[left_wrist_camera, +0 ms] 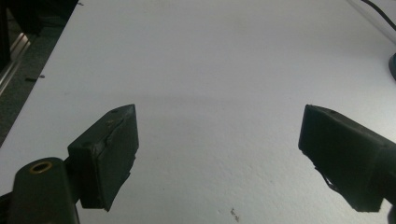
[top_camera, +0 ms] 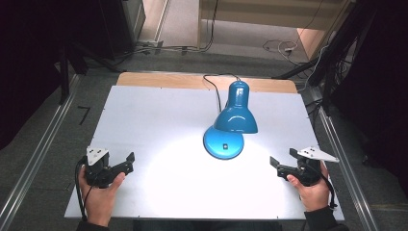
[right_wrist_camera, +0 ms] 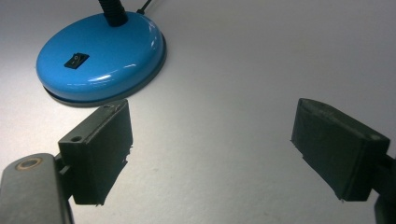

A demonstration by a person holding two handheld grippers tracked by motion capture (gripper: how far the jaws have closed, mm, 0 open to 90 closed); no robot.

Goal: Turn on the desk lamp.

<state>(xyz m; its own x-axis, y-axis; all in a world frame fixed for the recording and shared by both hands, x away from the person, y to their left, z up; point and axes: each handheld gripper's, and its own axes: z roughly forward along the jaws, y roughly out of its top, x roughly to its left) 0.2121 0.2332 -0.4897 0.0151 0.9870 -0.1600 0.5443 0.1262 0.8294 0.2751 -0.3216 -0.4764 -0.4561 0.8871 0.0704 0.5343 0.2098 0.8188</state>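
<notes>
A blue desk lamp (top_camera: 234, 113) stands mid-table on a round blue base (top_camera: 223, 143), its shade tilted down and lit, throwing a bright patch on the white table (top_camera: 159, 115). In the right gripper view the base (right_wrist_camera: 100, 56) carries a small black rocker switch (right_wrist_camera: 76, 59) and a black neck rises from it. My left gripper (top_camera: 126, 162) rests at the near left, open, nothing between its jaws (left_wrist_camera: 219, 158). My right gripper (top_camera: 281, 162) sits at the near right, open and bare (right_wrist_camera: 210, 149), a short way right of the lamp base.
The lamp's black cord (top_camera: 214, 86) runs off the table's far edge. A wooden strip (top_camera: 159, 80) lines the back of the table. Metal rails (top_camera: 33, 159) flank both sides, and cables (top_camera: 281, 46) lie on the floor beyond.
</notes>
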